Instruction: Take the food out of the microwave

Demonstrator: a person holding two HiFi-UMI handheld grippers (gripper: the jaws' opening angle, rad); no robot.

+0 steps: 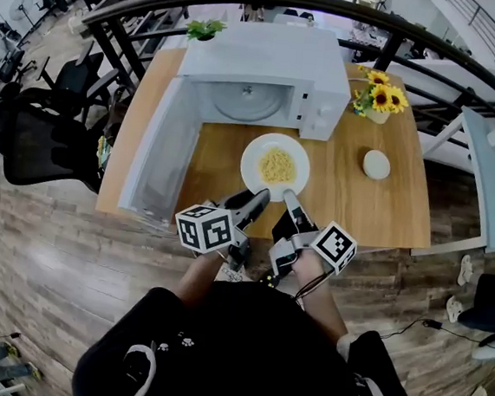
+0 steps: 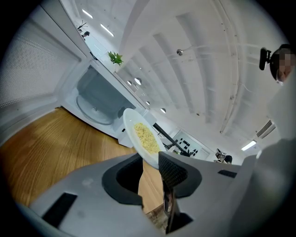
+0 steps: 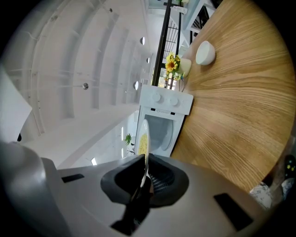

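A white microwave (image 1: 268, 73) stands at the back of the wooden table (image 1: 359, 212), its door (image 1: 156, 153) swung open to the left and its cavity (image 2: 99, 99) bare but for the glass turntable. A white plate (image 1: 253, 163) of yellow noodles (image 1: 278, 164) sits just in front of the opening. My left gripper (image 1: 260, 197) is shut on the plate's near rim (image 2: 128, 122), the noodles (image 2: 145, 138) beyond its jaws. Right beside it, my right gripper (image 1: 289, 196) is shut on the same rim; there the plate (image 3: 145, 134) shows edge-on between the jaws. Whether the plate touches the table I cannot tell.
A vase of sunflowers (image 1: 381, 99) stands right of the microwave, with a small white bowl (image 1: 376, 164) in front of it. A green plant (image 1: 203, 29) sits behind the microwave. The open door spans the table's left side. A black chair (image 1: 35, 138) stands off the left edge.
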